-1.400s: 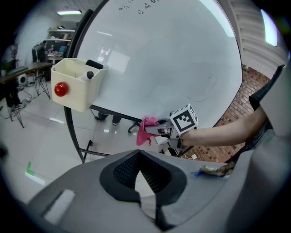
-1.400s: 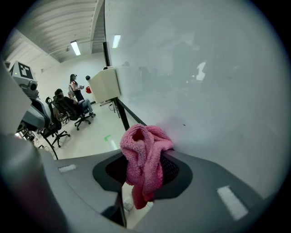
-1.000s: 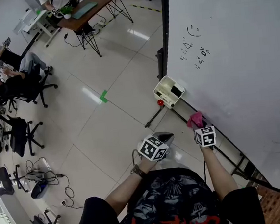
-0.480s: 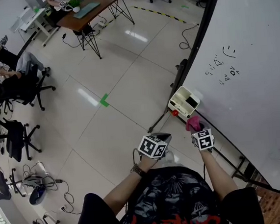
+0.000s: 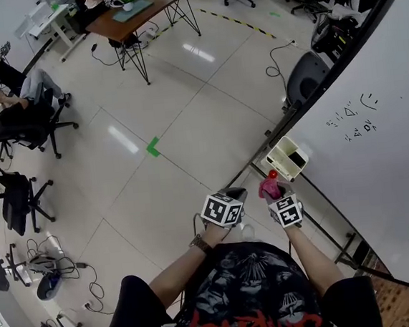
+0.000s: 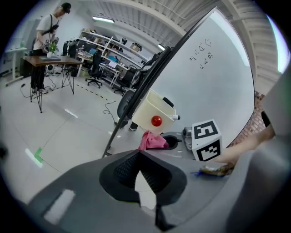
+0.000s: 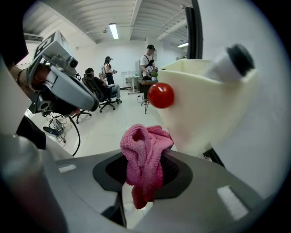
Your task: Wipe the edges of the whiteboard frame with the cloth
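Observation:
The whiteboard [image 5: 393, 177] fills the right of the head view, with its black frame [image 5: 338, 56] running diagonally. A pink cloth [image 5: 269, 187] is bunched between the jaws of my right gripper [image 5: 272, 192], which is shut on it. The cloth [image 7: 144, 157] is just under a cream box [image 7: 204, 100] with a red knob [image 7: 160, 95] that hangs on the frame [image 7: 196, 27]. My left gripper [image 5: 235, 192] hovers a little to the left, its jaws meeting with nothing between them [image 6: 140, 159]. From there the cloth [image 6: 152, 141] and box [image 6: 157, 111] show ahead.
A green tape mark [image 5: 152, 147] is on the tiled floor. A wooden desk [image 5: 140, 14] stands at the back. Seated people and office chairs [image 5: 12, 106] line the left, with cables [image 5: 56, 267] on the floor. A black chair [image 5: 304, 78] sits by the board's edge.
My right gripper has carried the cloth left along the board's lower edge, from right of the cream box to just below it. The left gripper stayed close beside it.

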